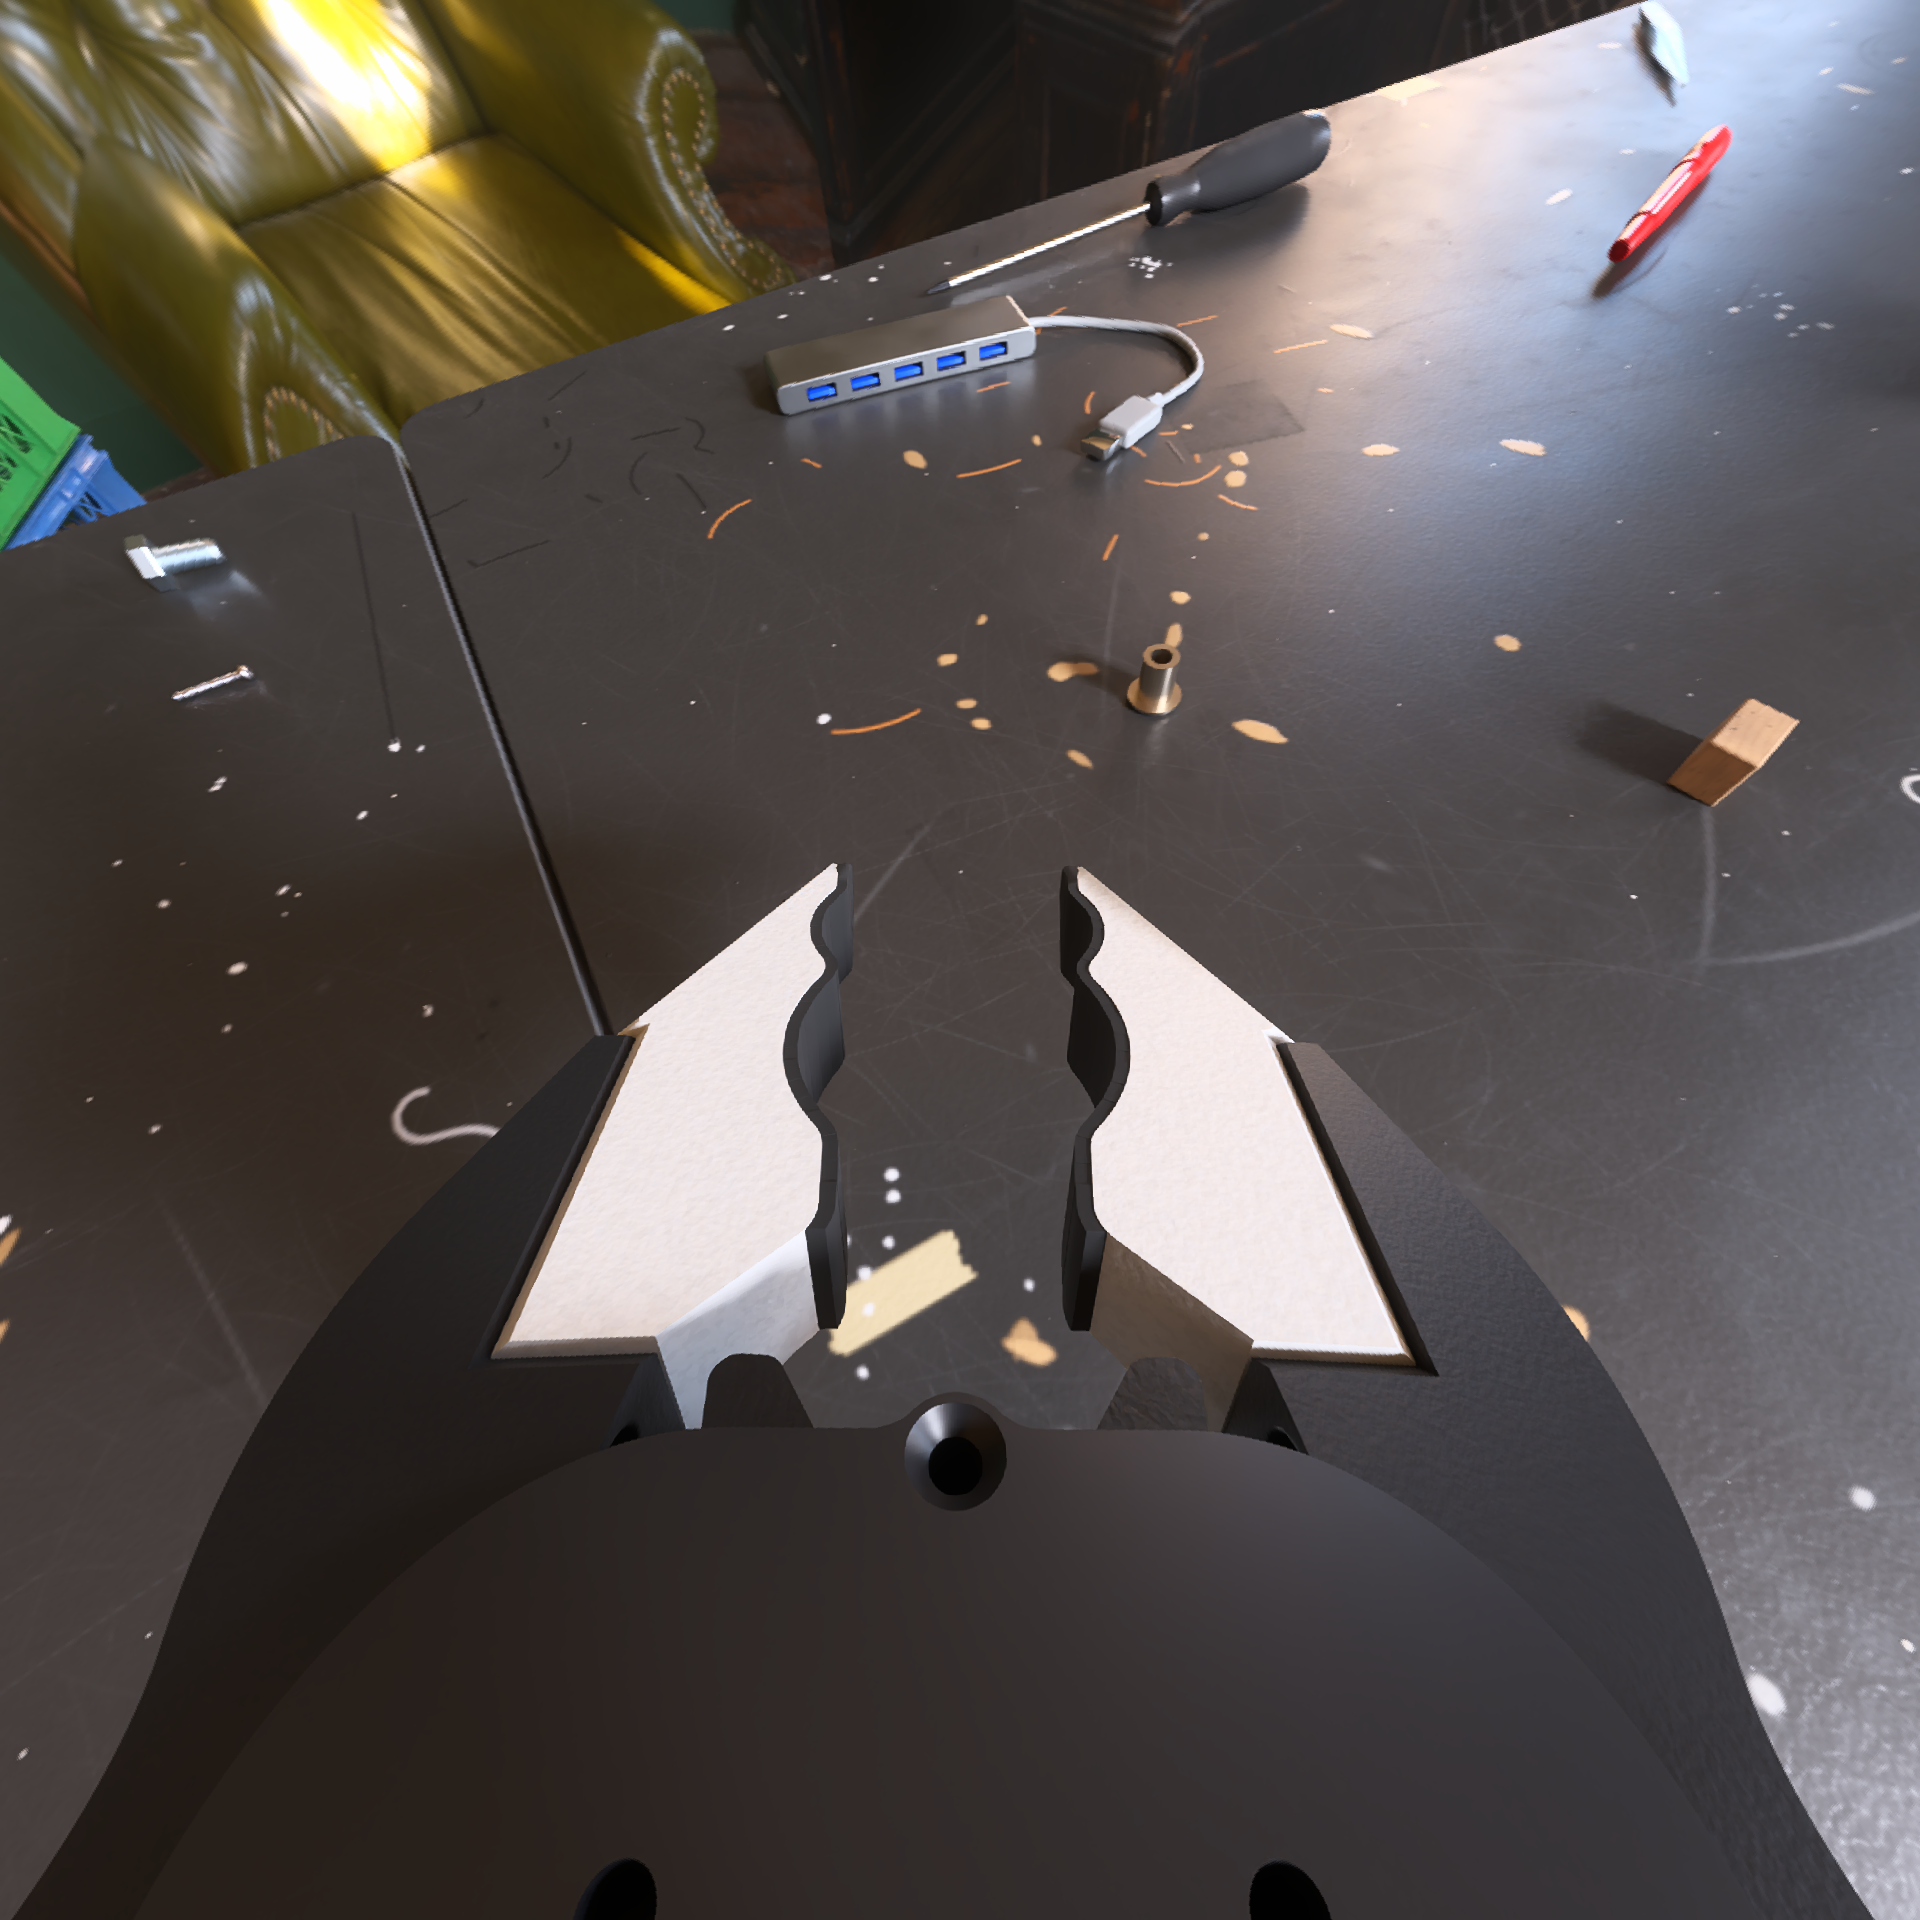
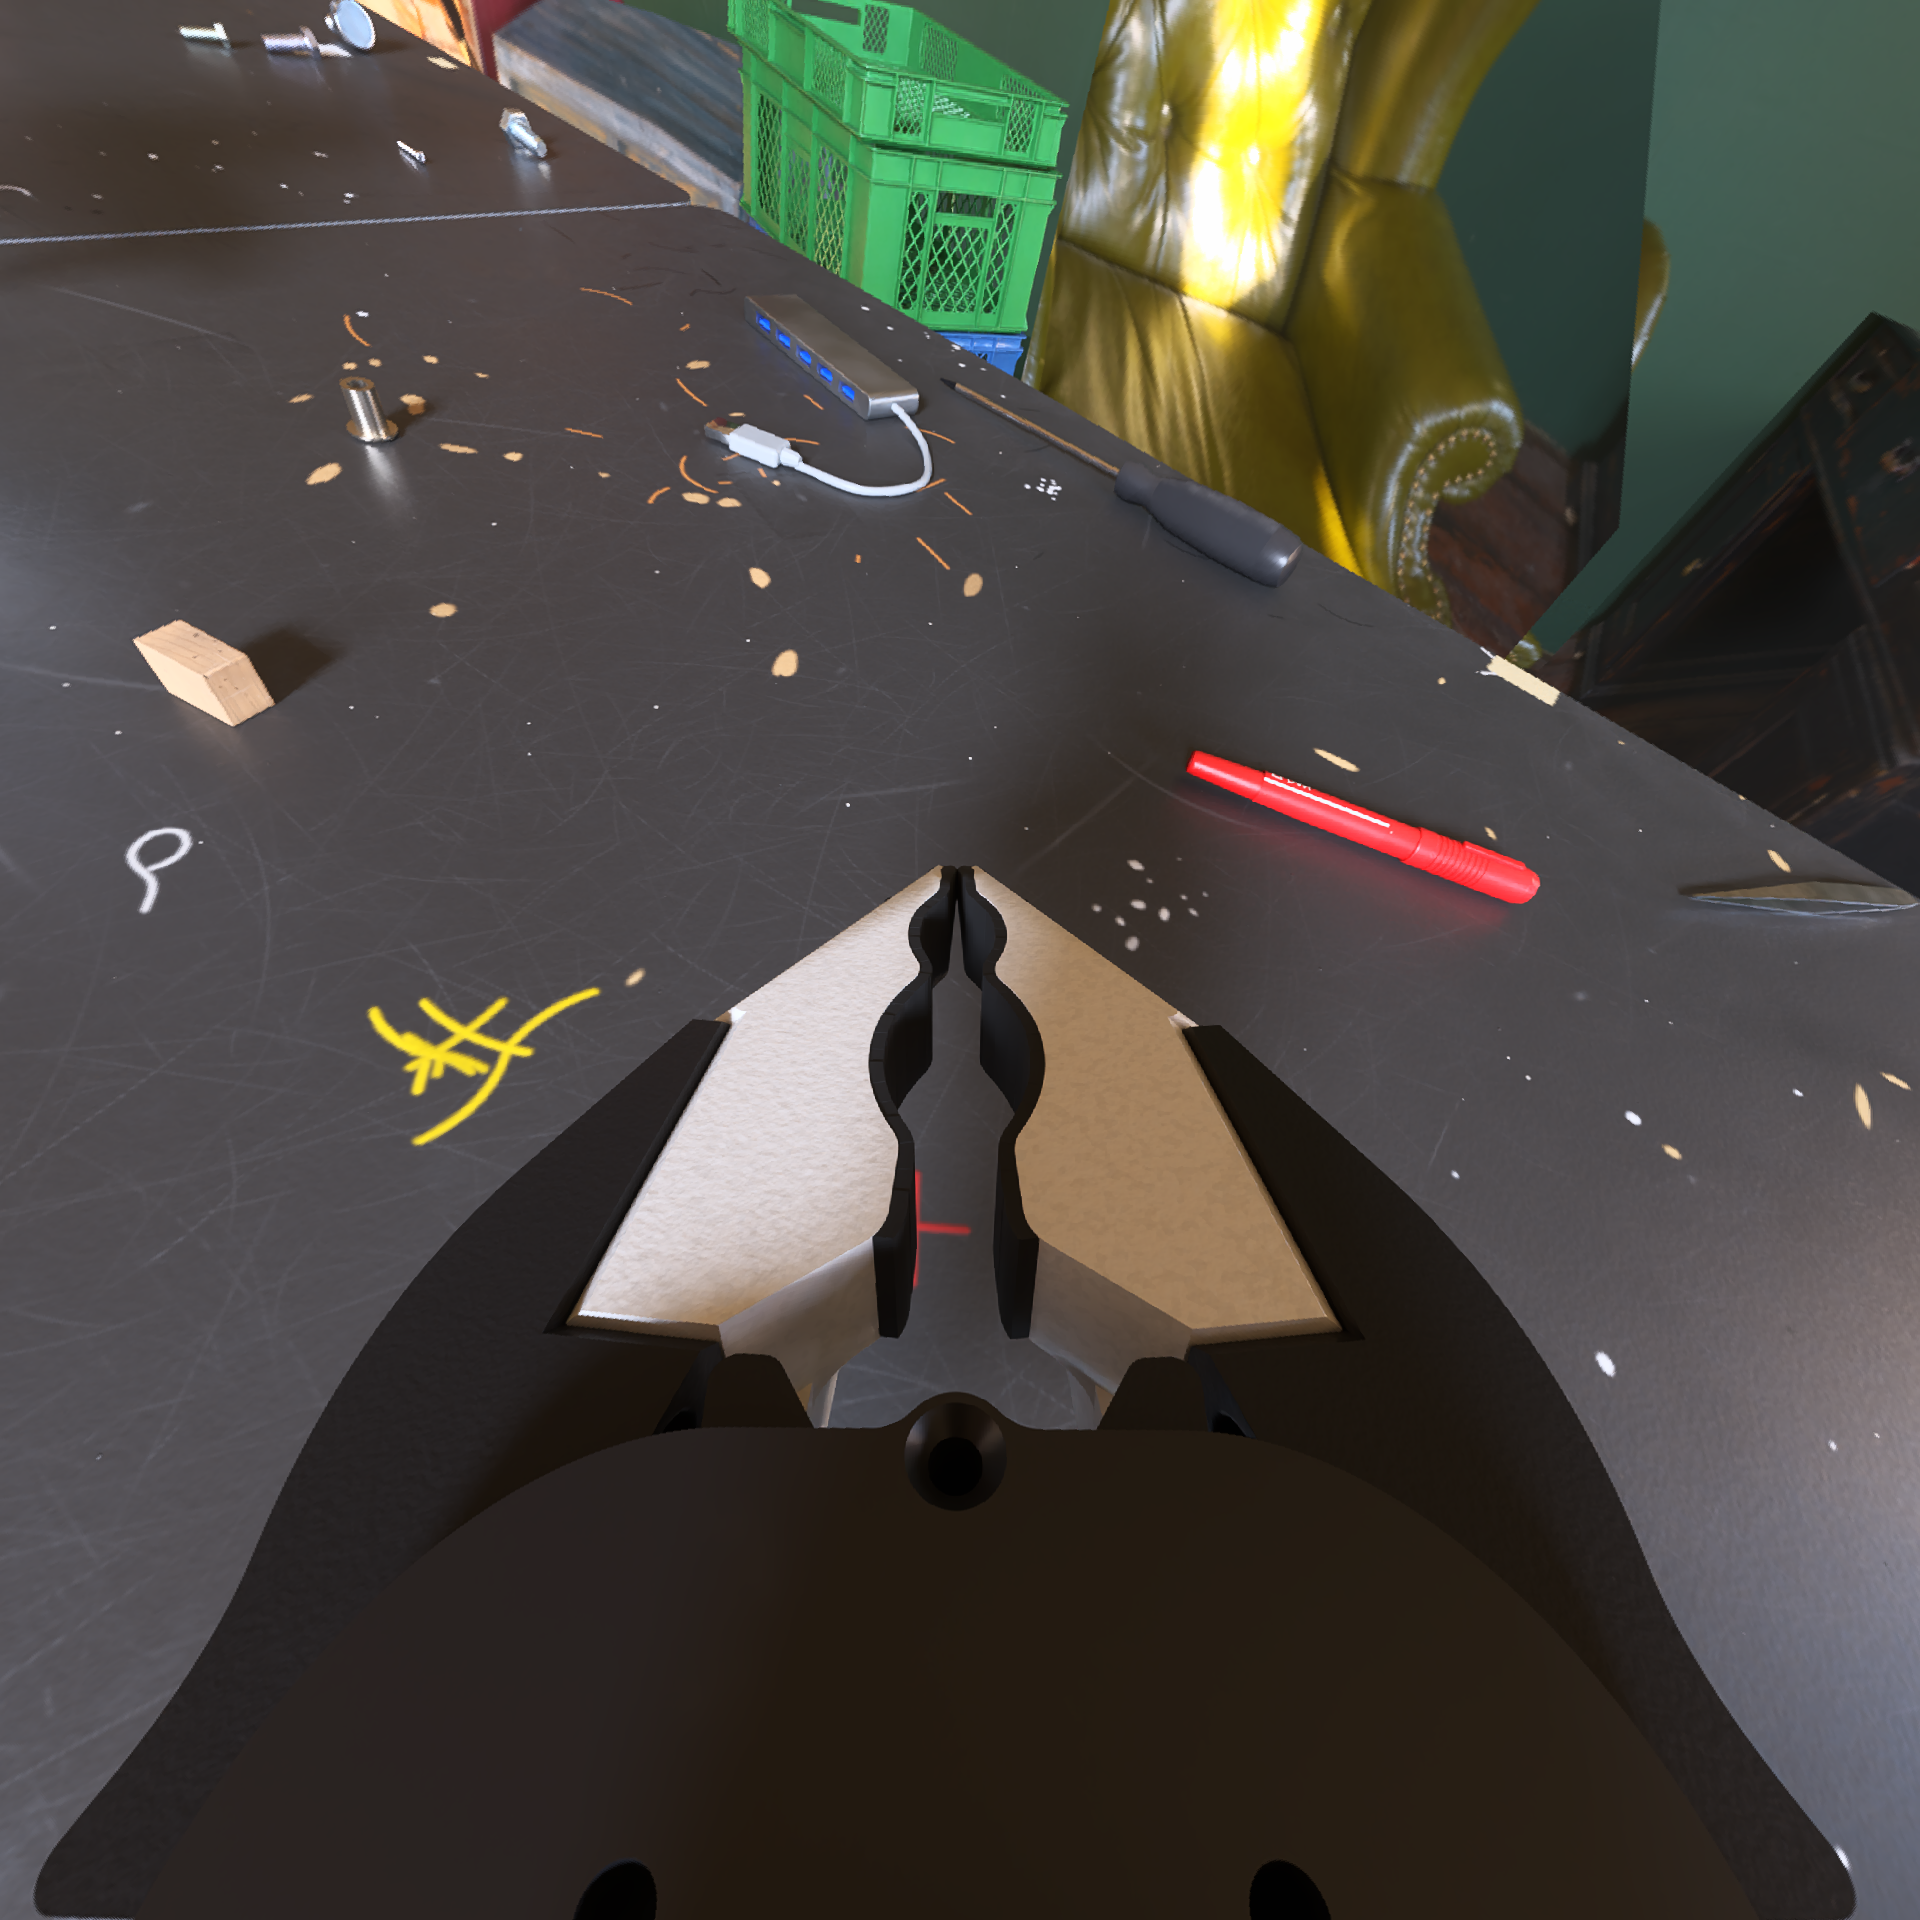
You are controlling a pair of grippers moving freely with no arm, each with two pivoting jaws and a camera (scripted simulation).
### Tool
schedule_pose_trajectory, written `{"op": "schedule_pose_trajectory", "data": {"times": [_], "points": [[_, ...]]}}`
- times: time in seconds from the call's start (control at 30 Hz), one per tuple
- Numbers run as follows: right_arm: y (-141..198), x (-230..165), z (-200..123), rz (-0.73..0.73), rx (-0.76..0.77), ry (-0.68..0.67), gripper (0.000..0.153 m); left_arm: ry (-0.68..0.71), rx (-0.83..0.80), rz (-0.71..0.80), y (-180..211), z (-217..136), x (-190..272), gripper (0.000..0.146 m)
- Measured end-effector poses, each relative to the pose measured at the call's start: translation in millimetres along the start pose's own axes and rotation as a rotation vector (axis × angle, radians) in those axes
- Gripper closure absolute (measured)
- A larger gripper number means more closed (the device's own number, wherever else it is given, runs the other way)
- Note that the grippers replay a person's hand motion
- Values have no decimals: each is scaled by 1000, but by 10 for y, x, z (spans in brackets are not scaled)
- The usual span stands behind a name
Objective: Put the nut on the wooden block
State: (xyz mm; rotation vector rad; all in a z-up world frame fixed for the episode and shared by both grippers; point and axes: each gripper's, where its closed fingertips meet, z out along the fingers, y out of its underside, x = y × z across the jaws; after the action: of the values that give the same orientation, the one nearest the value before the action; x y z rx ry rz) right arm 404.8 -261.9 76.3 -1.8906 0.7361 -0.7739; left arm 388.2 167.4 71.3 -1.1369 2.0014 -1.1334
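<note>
The left hand-held gripper (image 1: pixel 956 883) hovers above the dark scratched surface (image 1: pixel 1455 1039) with its fingers spread apart and nothing between them. Ahead of it the nut (image 1: pixel 1155 681), a small brass-coloured flanged sleeve, stands upright on its flange on the surface, untouched. The wooden block (image 1: pixel 1733 750) lies well apart from the nut, off to the right in this view, also on the surface with nothing on top. Farther back lie a silver USB hub (image 1: pixel 902 366) with its white cable, a grey-handled screwdriver (image 1: pixel 1195 192) and a red marker pen (image 1: pixel 1671 192); a bolt (image 1: pixel 171 558) and a small screw (image 1: pixel 212 684) sit on the adjoining panel to the left.

The right hand-held gripper (image 2: pixel 957 878) is clenched, fingertips meeting and empty, with the red marker pen (image 2: pixel 1361 826) near on its right, the wooden block (image 2: pixel 205 670) and nut (image 2: pixel 364 408) far off to its left
</note>
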Motion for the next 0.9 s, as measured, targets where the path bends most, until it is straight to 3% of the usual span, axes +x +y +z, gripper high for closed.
{"op": "schedule_pose_trajectory", "data": {"times": [0.23,0.33,0.4,0.5,0.63,0.77,0.9], "points": [[-14,-11,-1,-5,7,-4,153,11,-51,-15,107,27,-2,105],[-14,-29,8,-7,7,-13,153,116,-75,-29,81,131,203,103],[-14,-42,15,-10,5,-19,153,228,-80,7,-42,258,413,99],[-23,-58,12,-20,6,-21,153,278,-115,94,-244,553,579,97],[-53,-61,-15,-32,16,-11,153,402,-290,182,-227,954,761,95],[-82,-68,-40,-31,31,-18,153,349,-438,297,-101,1181,672,93],[-117,-92,-57,-36,44,-31,153,352,-463,356,-97,1188,661,101]]}}
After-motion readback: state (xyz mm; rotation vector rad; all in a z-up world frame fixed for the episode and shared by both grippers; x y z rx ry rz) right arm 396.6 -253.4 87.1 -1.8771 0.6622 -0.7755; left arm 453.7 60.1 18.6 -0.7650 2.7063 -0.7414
